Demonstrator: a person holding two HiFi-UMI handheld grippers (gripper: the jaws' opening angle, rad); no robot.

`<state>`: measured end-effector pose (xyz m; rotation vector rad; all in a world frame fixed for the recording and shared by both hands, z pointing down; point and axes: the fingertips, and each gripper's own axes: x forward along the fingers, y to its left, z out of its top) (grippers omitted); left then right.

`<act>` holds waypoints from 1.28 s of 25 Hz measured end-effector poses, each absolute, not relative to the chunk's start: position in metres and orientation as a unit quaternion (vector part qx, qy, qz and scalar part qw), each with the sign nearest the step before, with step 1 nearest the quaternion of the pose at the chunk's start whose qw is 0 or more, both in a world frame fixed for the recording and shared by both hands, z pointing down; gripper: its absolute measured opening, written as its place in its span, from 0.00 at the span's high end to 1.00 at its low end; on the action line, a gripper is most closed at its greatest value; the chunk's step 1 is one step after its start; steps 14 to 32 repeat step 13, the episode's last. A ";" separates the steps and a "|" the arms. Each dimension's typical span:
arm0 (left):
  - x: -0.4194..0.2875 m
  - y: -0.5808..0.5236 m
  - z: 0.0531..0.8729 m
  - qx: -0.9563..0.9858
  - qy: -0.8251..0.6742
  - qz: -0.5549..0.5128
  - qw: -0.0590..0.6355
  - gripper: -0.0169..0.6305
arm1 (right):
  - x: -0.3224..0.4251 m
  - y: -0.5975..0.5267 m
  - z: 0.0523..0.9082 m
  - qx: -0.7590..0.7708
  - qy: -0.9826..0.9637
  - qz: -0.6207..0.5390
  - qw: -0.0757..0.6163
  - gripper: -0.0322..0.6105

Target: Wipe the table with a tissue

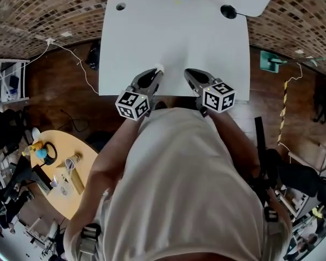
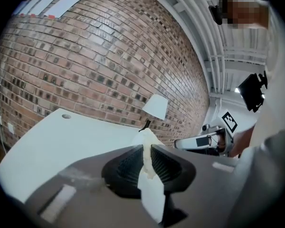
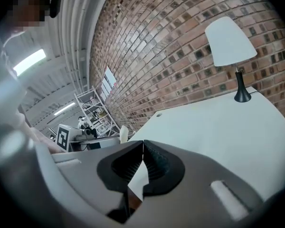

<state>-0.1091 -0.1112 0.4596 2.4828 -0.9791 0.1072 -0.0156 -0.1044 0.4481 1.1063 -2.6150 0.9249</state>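
One small tissue (image 2: 150, 189) is all the left gripper (image 1: 151, 78) has. Its jaws are pressed together on it, with a crumpled tuft poking out past the tips and a flat flap hanging behind them.

How do you reckon it handles?

Light as nothing, soft and limp. It has no stiffness of its own, so I'd say it only wipes where the jaws push it down. It's thin too. Dragged hard, it might tear or slip out of the pinch.

What does it look like?

White, a touch creamy where it's bunched, and creased all over.

Is it on the surface (image 1: 174, 31) yet?

It's at the near edge of the white top, close to the person's body. I can't tell whether it's touching.

Is that a sensible hold?

It's through the middle of the wad, which seems right. Held by a corner, it would just flap.

And the right gripper (image 3: 143, 145)?

Its jaws are closed on nothing, just beside the left one.
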 end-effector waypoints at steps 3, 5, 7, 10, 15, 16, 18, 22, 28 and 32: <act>-0.118 -0.103 0.456 0.907 -0.352 0.035 0.227 0.88 | -0.031 -0.093 0.448 0.364 -0.876 0.308 0.078 0.94; -0.123 -0.096 0.456 0.909 -0.348 0.033 0.226 0.88 | -0.039 -0.088 0.450 0.365 -0.876 0.306 0.080 0.94; -0.130 -0.087 0.458 0.911 -0.344 0.032 0.226 0.88 | -0.046 -0.081 0.451 0.366 -0.875 0.304 0.082 0.94; -0.144 -0.077 0.462 0.910 -0.343 0.033 0.230 0.88 | -0.056 -0.070 0.453 0.369 -0.875 0.303 0.085 0.94; -0.160 -0.067 0.467 0.909 -0.344 0.034 0.235 0.88 | -0.068 -0.058 0.454 0.373 -0.873 0.302 0.088 0.94; -0.160 -0.067 0.467 0.909 -0.344 0.034 0.235 0.88 | -0.068 -0.058 0.454 0.373 -0.873 0.302 0.088 0.94; -0.160 -0.067 0.467 0.909 -0.344 0.034 0.235 0.88 | -0.068 -0.058 0.454 0.373 -0.873 0.302 0.088 0.94; -0.160 -0.067 0.467 0.909 -0.344 0.034 0.235 0.88 | -0.068 -0.058 0.454 0.373 -0.873 0.302 0.088 0.94; -0.160 -0.067 0.467 0.909 -0.344 0.034 0.235 0.88 | -0.068 -0.058 0.454 0.373 -0.873 0.302 0.088 0.94; -0.160 -0.067 0.467 0.909 -0.344 0.034 0.235 0.88 | -0.068 -0.058 0.454 0.373 -0.873 0.302 0.088 0.94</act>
